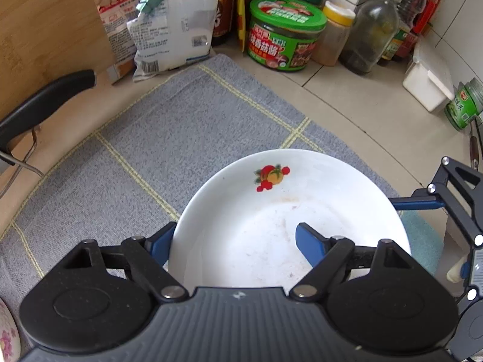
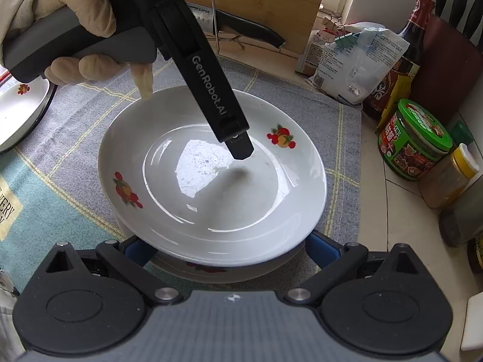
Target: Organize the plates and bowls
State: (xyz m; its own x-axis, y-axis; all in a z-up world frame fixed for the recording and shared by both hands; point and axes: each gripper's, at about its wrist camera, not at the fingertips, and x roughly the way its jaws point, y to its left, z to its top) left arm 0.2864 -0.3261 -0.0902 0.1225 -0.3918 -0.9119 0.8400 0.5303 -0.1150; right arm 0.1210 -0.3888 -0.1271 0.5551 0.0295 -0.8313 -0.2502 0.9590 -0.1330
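A white plate (image 2: 211,181) with small red-and-orange fruit prints lies on a grey cloth (image 1: 169,138) with thin yellow lines, spread over the pale tiled surface (image 1: 356,96). In the right wrist view this plate sits on top of a second plate (image 2: 211,267) of the same pattern, whose rim shows just under its near edge.

The left tool (image 1: 232,241) straddles the plate's rim: one blue pad lies outside the rim on the left, the other sits over the plate's inside on the right. The jaws stand part-way apart, and whether the pads actually press on the plate cannot be told. A gloved hand (image 2: 87,27) grips this tool's handle at the far left of the right wrist view, and one black finger (image 2: 238,144) of the tool reaches down over the middle of the plate.

The right tool (image 2: 229,247) is at the near edge of the stack, its two blue pads set left and right of the plates, released and wide apart, with no clear contact.

Another white dish (image 2: 21,111) with the same fruit print lies at the far left, on the cloth. Along the far right stand a green-lidded tub (image 1: 283,33), a yellow-capped jar (image 1: 335,33), bottles (image 1: 374,30) and a white bag (image 1: 178,21); a black-handled knife (image 2: 250,30) rests by a wooden board (image 1: 45,30).
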